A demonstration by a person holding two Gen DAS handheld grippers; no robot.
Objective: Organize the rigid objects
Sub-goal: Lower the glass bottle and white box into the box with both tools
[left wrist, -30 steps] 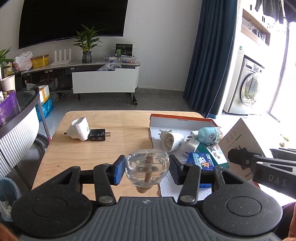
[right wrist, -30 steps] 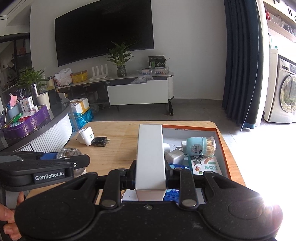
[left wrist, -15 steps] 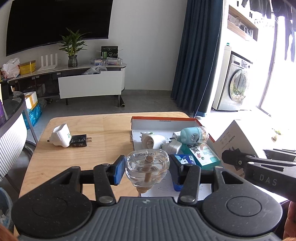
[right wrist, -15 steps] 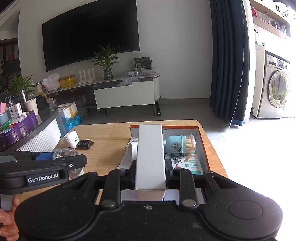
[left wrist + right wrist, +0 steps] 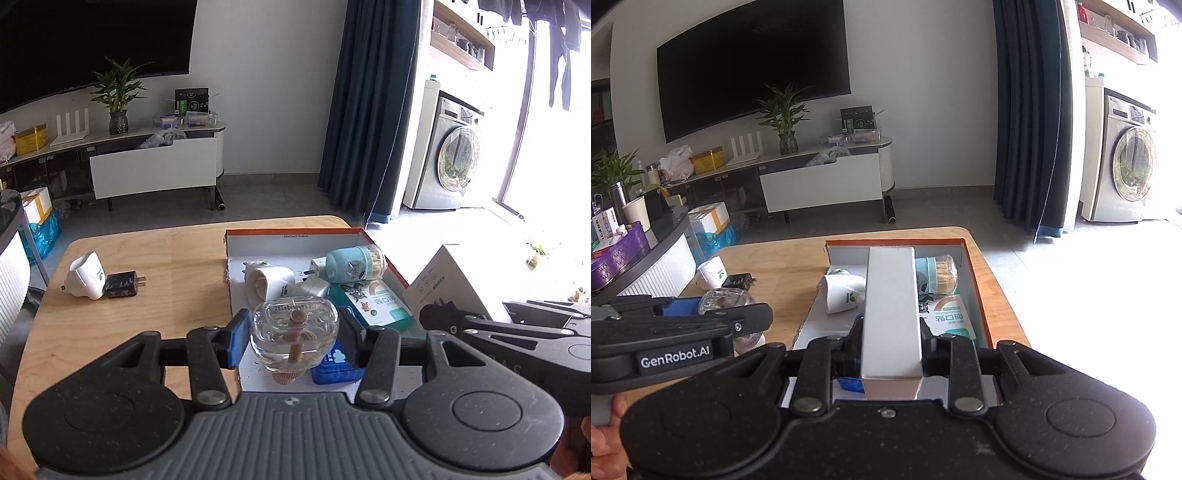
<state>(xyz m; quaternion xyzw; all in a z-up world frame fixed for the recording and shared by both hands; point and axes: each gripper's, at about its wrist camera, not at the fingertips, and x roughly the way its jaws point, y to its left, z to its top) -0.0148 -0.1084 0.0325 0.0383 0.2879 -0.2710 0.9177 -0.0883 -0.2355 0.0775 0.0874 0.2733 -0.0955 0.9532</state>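
My left gripper (image 5: 293, 334) is shut on a clear glass bottle (image 5: 294, 332) with a wooden stick inside, held over the near left edge of an orange-rimmed box (image 5: 295, 232). My right gripper (image 5: 891, 345) is shut on a long white carton (image 5: 891, 310), held above the same box (image 5: 975, 280). Inside the box lie a white plug adapter (image 5: 269, 286), a teal toothpick jar (image 5: 354, 264), a green-and-white packet (image 5: 376, 304) and a blue item (image 5: 336, 363). A white adapter (image 5: 86, 277) and a black charger (image 5: 122, 284) rest on the wooden table (image 5: 166, 280) at the left.
A dark round counter (image 5: 646, 251) with cups and a purple tray stands left of the table. Beyond the table are a TV cabinet (image 5: 820, 181), a dark curtain (image 5: 1030, 110) and a washing machine (image 5: 1126, 166). A hand (image 5: 605, 424) holds the left gripper's handle.
Both grippers have shifted right across the table, so the box now lies more centrally under them. Each keeps its hold on its object.
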